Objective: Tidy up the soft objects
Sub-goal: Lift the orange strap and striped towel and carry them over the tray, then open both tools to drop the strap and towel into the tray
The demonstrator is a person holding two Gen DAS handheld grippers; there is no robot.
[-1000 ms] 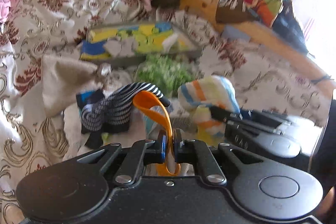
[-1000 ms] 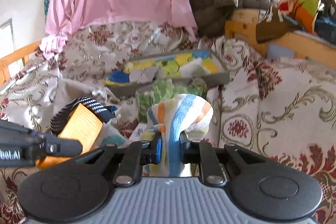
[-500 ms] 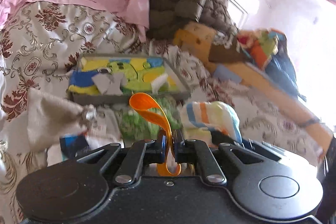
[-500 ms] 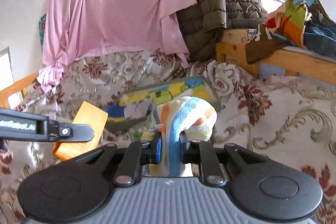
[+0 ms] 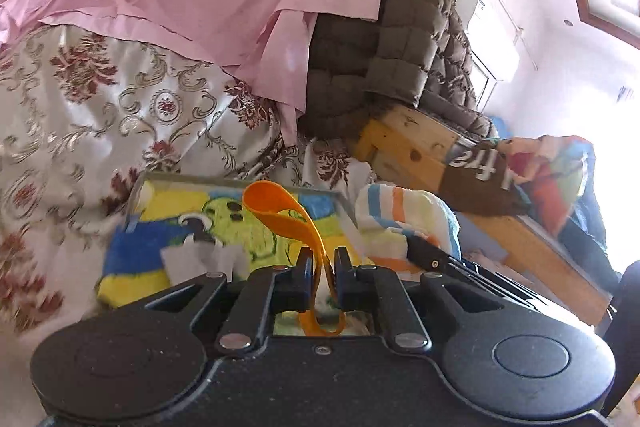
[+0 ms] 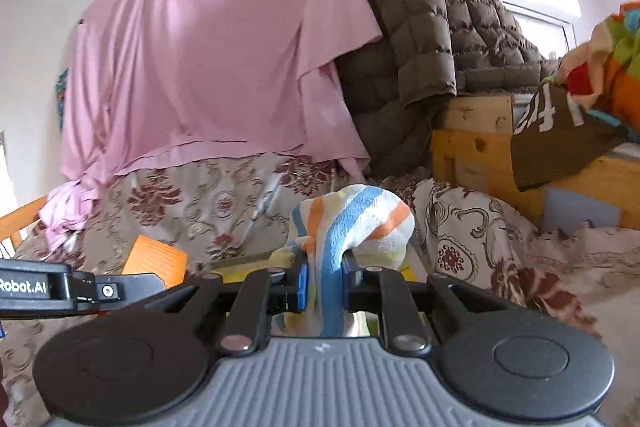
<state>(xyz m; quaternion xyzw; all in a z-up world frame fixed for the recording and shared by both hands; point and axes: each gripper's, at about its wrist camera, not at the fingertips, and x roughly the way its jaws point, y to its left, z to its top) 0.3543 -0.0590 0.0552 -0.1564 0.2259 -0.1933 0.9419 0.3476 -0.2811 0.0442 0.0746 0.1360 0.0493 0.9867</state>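
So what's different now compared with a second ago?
Both tongs have risen: the views tilted up from the cluttered bedspread toward the pink sheet and brown quilted jacket. The striped dark sock seen below a second ago has dropped out of view. Unchanged: the left tongs stay clamped on the orange piece, the right tongs on the striped cloth.

Cloth nearly everywhere, with bare wood and matt plastic.
Floral bedspread (image 5: 120,115): satin sheen. Pink sheet (image 6: 208,67): smooth, matt cloth. Brown quilted jacket (image 6: 420,39): puffy, dull. Striped towel (image 6: 352,219): nubbly terry cloth. Orange strap (image 5: 288,219): smooth, slightly glossy. Bed frame (image 5: 412,143): unpainted knotty wood. Left gripper (image 5: 320,267): matt black plastic with shiny metal screws.
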